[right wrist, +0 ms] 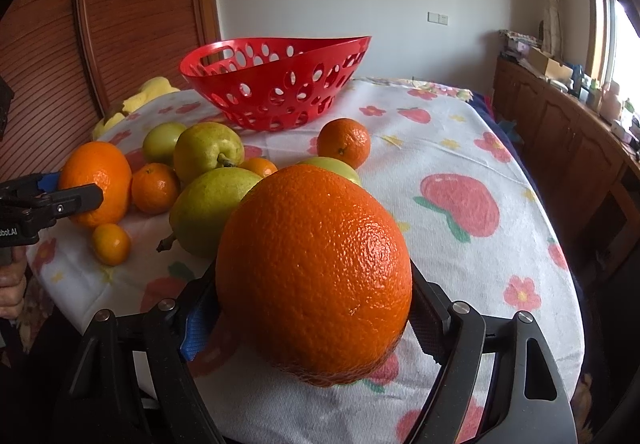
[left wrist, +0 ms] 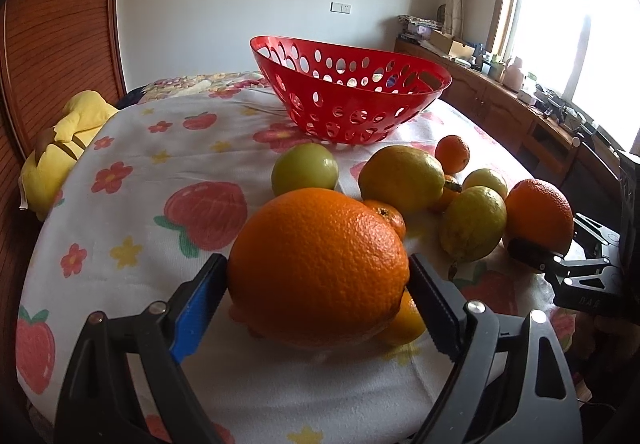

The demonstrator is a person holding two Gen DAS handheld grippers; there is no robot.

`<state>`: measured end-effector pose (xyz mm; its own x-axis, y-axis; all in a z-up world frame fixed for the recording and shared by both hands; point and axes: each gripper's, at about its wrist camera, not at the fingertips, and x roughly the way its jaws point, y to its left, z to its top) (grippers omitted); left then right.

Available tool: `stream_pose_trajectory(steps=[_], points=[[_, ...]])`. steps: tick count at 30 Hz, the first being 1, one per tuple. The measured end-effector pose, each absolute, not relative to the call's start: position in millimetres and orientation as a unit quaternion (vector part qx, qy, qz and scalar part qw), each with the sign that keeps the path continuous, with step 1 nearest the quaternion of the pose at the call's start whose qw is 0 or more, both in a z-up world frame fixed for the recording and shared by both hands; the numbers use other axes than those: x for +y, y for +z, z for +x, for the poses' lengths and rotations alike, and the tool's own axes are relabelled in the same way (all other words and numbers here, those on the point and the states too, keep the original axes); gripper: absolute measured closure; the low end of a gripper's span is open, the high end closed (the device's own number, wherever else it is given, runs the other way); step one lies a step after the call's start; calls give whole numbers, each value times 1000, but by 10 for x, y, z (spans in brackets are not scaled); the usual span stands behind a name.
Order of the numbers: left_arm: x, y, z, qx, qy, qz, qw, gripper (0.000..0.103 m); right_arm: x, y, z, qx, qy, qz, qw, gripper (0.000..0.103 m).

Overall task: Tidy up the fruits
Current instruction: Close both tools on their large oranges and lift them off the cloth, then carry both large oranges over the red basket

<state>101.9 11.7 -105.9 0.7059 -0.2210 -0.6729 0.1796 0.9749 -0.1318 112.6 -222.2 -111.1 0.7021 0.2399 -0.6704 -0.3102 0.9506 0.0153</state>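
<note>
Pebbled round orange (left wrist: pixel 318 268) clamped by left gripper (left wrist: pixel 318 284); second orange (right wrist: pixel 314 276) clamped by right gripper (right wrist: pixel 316 308); perforated red plastic basket (left wrist: pixel 400 106) near table's far edge.

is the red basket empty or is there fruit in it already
Empty as far as shows: through the holes and over the rim of the red basket no fruit appears, though its floor is partly hidden. The fruits lie on the tablecloth.

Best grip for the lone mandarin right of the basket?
Take the mandarin across its widest middle, coming from above with the fingers on its left and right. It sits stem sideways and apart from the other fruit, clear of the red basket. Both grippers already hold oranges.
</note>
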Motion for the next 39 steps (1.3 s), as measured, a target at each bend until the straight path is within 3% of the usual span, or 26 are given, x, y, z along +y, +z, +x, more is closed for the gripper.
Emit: stream_pose_trajectory(steps=[23,39], points=[[282,-881,957,345,-100,-42,932,15,-2383,-1019,1097,349,152,-32,924,21],[186,-240,1353,285,-129,-27,949,15,-2111,-206,1569,288,200,-73,934,21]])
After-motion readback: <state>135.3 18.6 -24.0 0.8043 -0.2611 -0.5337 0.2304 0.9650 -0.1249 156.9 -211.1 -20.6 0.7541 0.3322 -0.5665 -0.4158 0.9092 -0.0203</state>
